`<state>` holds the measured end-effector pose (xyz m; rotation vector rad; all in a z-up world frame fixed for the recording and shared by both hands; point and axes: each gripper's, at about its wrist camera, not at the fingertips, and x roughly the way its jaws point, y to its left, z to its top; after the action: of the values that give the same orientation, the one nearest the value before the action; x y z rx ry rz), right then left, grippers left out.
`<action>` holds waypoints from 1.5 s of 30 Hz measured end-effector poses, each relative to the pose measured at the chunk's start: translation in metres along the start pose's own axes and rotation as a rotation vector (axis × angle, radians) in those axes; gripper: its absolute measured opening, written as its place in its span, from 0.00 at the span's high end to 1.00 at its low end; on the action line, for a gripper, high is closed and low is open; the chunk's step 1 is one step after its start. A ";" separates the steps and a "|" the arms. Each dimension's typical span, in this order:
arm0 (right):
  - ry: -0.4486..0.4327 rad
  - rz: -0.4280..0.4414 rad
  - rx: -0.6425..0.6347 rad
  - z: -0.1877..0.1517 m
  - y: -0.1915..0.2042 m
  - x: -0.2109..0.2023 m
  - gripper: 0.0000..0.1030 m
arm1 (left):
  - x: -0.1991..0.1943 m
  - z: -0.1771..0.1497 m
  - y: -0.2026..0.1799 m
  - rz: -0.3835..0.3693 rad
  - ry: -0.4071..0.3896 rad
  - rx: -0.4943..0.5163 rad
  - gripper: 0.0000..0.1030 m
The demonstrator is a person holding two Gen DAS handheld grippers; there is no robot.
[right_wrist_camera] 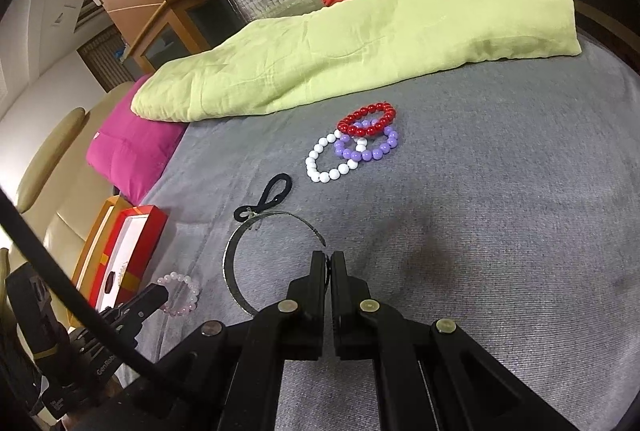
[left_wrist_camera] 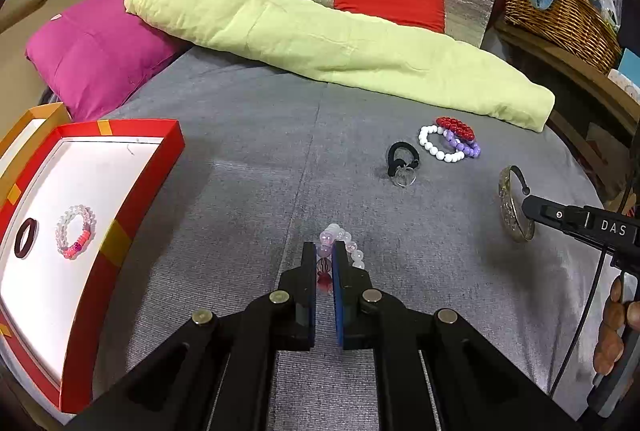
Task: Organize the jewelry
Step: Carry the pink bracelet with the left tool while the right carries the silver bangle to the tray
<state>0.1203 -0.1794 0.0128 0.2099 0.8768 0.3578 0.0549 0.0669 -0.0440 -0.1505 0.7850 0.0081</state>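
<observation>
Two grips: I have both grippers clamped at once, each on one piece of jewelry above the grey bedspread (left_wrist_camera: 240,159).
Box: the red box (left_wrist_camera: 120,231) sits off to the left of my left gripper, open, with a dark ring (left_wrist_camera: 25,237) and a clear bead bracelet (left_wrist_camera: 76,231) already lying on its white floor.
Loose pile: ahead and right of my left gripper lie the red bracelet (right_wrist_camera: 368,119), purple bracelet (right_wrist_camera: 368,149) and white bracelet (right_wrist_camera: 330,159), overlapping, with a black hair tie (right_wrist_camera: 264,203) nearer me.
Main risk: the metal bangle (right_wrist_camera: 236,263) is thin and stiff, pinched only at its edge, so I judge it could swing or slip out during a carry.
Second risk: the pink bead bracelet (left_wrist_camera: 340,247) is round and elastic; beads could roll between the pads and drop short of the box wall.
Crowding: both loads go left, so the grippers may collide.
Left gripper (left_wrist_camera: 325,263): jaws nearly together, pinching the pink bead bracelet.
Right gripper (right_wrist_camera: 329,263): jaws fully together on the bangle's rim, hoop hanging left of the fingers.
</observation>
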 end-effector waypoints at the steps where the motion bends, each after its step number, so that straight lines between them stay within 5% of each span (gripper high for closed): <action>1: 0.000 -0.001 -0.002 0.000 0.000 0.000 0.97 | 0.000 0.000 0.001 0.000 -0.002 -0.002 0.93; 12: 0.047 0.006 -0.004 -0.014 0.015 0.003 0.97 | -0.026 0.009 0.026 -0.015 -0.059 -0.106 0.93; 23: 0.083 0.111 -0.168 -0.018 0.138 0.011 0.97 | -0.092 0.024 0.139 0.055 -0.172 -0.270 0.93; 33: 0.161 0.183 -0.341 -0.025 0.259 0.066 0.97 | -0.077 0.037 0.248 0.082 -0.119 -0.336 0.93; 45: 0.272 0.141 -0.543 -0.068 0.336 0.132 0.97 | -0.023 0.052 0.293 0.076 0.000 -0.335 0.93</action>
<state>0.0710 0.1833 -0.0148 -0.2874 1.0001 0.7527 0.0563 0.3652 -0.0302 -0.4380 0.7845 0.2119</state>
